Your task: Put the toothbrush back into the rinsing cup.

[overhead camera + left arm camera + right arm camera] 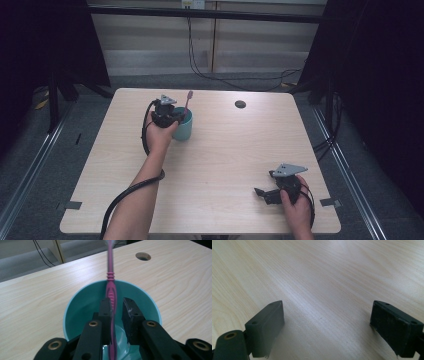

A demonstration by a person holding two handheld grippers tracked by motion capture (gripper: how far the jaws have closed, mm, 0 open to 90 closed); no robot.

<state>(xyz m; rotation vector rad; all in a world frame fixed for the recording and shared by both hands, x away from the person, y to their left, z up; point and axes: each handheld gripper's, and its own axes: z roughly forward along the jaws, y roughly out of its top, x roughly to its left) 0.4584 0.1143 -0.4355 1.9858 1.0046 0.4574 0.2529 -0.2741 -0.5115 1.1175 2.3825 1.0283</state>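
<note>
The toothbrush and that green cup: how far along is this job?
Done, it seems: the pink toothbrush already stands in the cup, leaning on the far rim. In hand: the left gripper sits over the cup, its left pad against the handle, the other apart. Left: probably just pulling clear. The right gripper rests open over bare table.

We find no legible text, label, brand, number or sign in any of the three views. A small pale tag [193, 4] sits on the dark rail at the top edge of the high view, but its markings are too small and blurred for us to read.
</note>
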